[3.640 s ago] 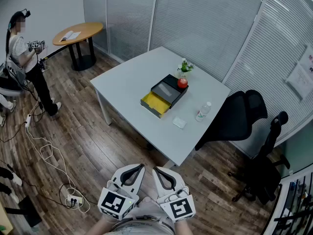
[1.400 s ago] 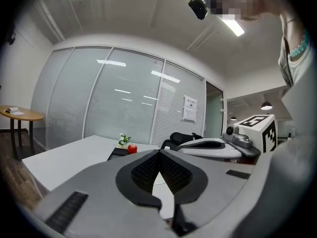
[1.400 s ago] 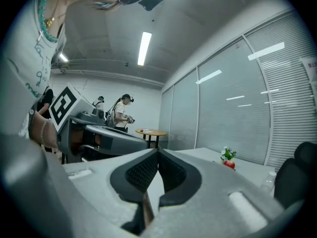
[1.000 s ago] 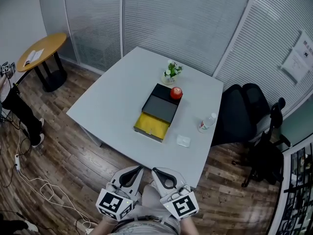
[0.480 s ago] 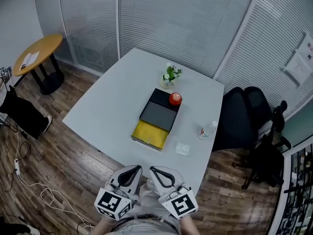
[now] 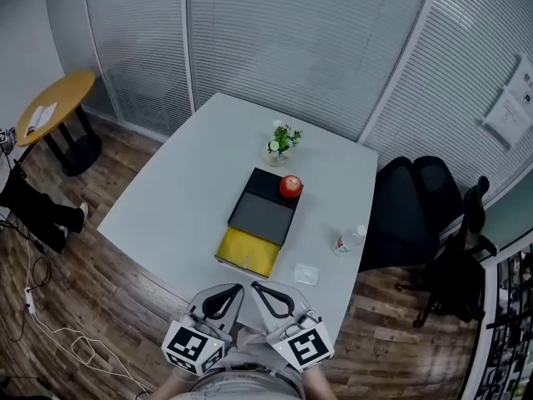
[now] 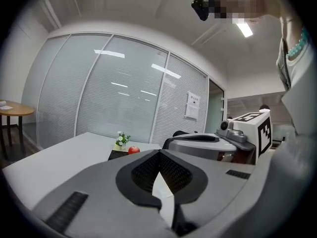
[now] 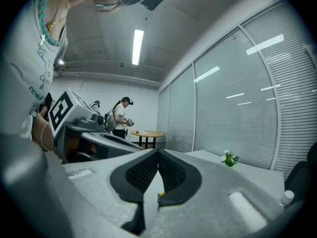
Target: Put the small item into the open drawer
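A black box (image 6: 265,205) lies on the white table (image 6: 175,198) with its yellow drawer (image 6: 248,252) pulled open toward me. A red apple (image 6: 290,187) rests on the box's far end. The small white item (image 6: 306,273) lies on the table right of the drawer, near the front edge. My left gripper (image 6: 236,288) and right gripper (image 6: 257,287) hang side by side below the table's near edge, both shut and empty. In the left gripper view the left gripper (image 7: 159,152) points at the apple (image 7: 133,150). In the right gripper view the right gripper (image 8: 158,151) has its tips together.
A small potted plant (image 6: 281,142) stands behind the box and a water bottle (image 6: 350,240) at the table's right edge. Black office chairs (image 6: 416,198) crowd the right side. A round wooden table (image 6: 54,98), a person (image 6: 29,202) and floor cables are at left.
The view has come closer to the table, which now sits nearer and more centred. Both grippers stay shut and together at the bottom of the view.
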The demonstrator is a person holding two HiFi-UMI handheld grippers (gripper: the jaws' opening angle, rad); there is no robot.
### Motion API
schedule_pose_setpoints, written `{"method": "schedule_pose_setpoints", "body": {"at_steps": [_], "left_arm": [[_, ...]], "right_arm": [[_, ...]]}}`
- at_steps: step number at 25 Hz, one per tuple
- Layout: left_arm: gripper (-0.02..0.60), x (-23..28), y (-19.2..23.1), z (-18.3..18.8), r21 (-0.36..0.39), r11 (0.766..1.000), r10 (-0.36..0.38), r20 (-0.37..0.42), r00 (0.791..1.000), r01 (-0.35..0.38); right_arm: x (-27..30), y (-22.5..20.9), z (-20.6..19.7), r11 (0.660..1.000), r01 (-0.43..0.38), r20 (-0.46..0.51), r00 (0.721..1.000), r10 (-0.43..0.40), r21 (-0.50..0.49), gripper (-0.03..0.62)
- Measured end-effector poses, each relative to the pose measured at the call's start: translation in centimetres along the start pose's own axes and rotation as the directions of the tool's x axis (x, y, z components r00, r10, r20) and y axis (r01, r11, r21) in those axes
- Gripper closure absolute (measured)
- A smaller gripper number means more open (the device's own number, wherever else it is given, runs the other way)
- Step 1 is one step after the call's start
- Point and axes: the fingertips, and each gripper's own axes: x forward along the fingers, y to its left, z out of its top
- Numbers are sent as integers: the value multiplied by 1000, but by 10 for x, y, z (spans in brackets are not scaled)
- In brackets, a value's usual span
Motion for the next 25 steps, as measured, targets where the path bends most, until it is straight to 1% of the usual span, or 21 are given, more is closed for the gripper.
{"method": "schedule_pose_setpoints", "body": {"at_steps": [6,10,13,17,20,23,25], "left_arm": [[584,31,6,12,19,1000,-4,-6,1000,5],[584,54,-1,18,22,999,-23,-11,1000,23],[584,73,-10,13,28,998,-49,-18,999,49],[584,96,-24,6,23,995,-91,-53,994,93],[584,111,-34,5,16,992,-127,-66,990,129],[584,119,-40,7,36,987,-156,-73,985,159],[584,122,-42,6,39,983,-175,-76,982,178]], "right_arm": [[3,-33,2,1000,12,20,1000,-12,-2,591],[-5,-51,-1,1000,15,21,1000,-15,7,591],[-13,-64,-7,1000,27,19,999,-27,13,591],[-27,-85,-13,996,79,26,996,-79,31,591],[-39,-99,-19,991,118,16,993,-119,57,591],[-47,-110,-20,986,153,10,988,-154,66,591],[-49,-114,-23,983,173,-2,985,-173,55,591]]}}
